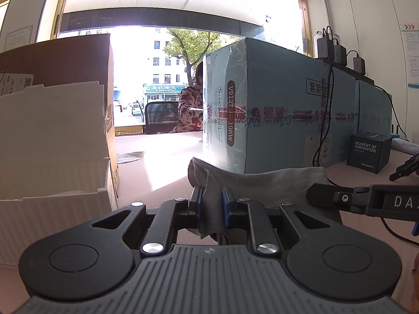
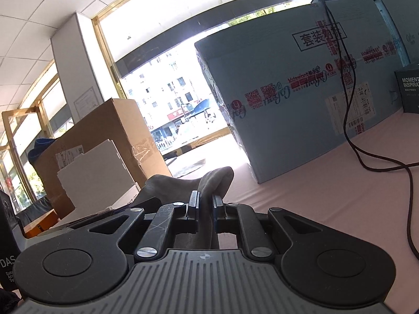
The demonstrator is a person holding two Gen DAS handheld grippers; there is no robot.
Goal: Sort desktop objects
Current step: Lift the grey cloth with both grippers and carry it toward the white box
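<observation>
While both grippers clamp it, the limp grey cloth (image 1: pixel 262 185) hangs between them just above the pink desk (image 2: pixel 314 196). Left gripper (image 1: pixel 212 204) is nearly closed on a bunched fold; right gripper (image 2: pixel 205 206) is pinched on another fold. Fabric looks light, soft and floppy, so hold near the corners to keep it spread. Beyond: white ribbed foam packing (image 1: pixel 52 141) toward the left edge, large light-blue carton (image 1: pixel 275 110) further back, small dark cube box (image 1: pixel 368 151) toward the right.

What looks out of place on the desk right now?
The grey cloth is bunched, pinched by both the left gripper and right gripper. A black cable trails loose across the pink tabletop. Torn clear wrap hangs on the blue box corner.
</observation>
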